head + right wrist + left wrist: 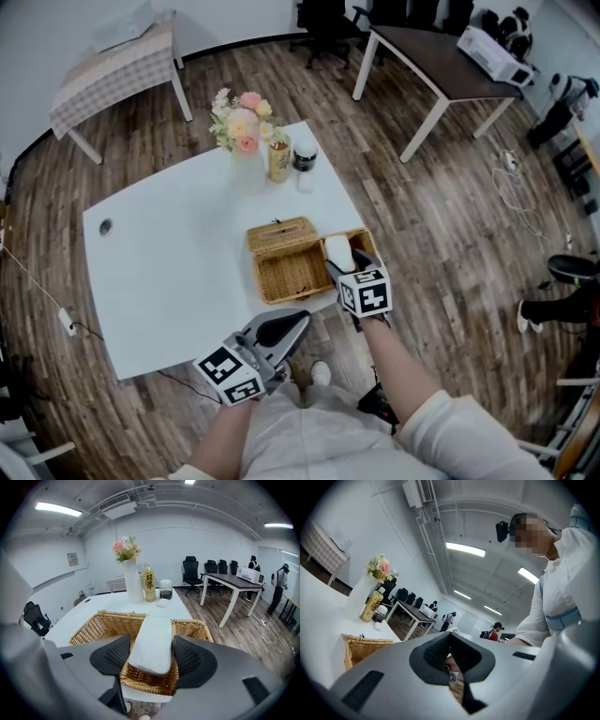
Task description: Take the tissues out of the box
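The left gripper (292,322) hangs off the near edge of the table (169,262), over the person's lap. Its fingers (436,651) are pressed together with nothing between them. To its right and a little farther on, the right gripper (151,654) has its fingers (115,655) clamped on the two long sides of the tissues (152,641), a white oblong pack. The pack lies lengthwise away from the gripper over the right part of the basket (93,627). Its near end sits above the near rim, and I cannot tell whether it touches the wicker. The basket stands at the table's near right edge, and its left part shows open in the head view. Past it, near the far edge, stand a vase of flowers (242,127), a yellow bottle (278,159) and a dark-lidded jar (305,155), close together. Beyond the table are a checked-cloth table (117,66) to the left and a dark desk (441,61) to the right.
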A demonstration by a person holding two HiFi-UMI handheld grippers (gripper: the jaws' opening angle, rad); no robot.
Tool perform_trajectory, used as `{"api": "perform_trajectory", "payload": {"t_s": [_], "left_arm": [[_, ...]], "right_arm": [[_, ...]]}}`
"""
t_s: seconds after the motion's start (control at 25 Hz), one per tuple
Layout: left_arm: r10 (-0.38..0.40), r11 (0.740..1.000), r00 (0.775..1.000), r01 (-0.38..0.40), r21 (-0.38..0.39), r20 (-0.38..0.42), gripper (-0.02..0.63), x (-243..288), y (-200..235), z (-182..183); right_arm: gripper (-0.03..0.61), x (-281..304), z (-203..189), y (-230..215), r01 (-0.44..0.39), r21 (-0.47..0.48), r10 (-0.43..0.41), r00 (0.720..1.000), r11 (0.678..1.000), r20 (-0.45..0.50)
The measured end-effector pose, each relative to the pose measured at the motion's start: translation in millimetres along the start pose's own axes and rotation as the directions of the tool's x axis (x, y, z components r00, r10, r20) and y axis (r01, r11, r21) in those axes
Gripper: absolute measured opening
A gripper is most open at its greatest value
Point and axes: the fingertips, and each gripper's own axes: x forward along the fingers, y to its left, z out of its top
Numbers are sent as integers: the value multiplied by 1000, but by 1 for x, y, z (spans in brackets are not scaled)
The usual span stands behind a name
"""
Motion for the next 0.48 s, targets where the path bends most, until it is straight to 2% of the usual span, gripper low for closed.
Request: {"api": "perform_trajectory", "payload": {"t_s": [0.48], "left_arm": [[-2,1000,1000,2,-12,1,2,0,8,-1]], "right_arm": [[282,8,0,-1,53,-33,-55,997,998,-47]]}}
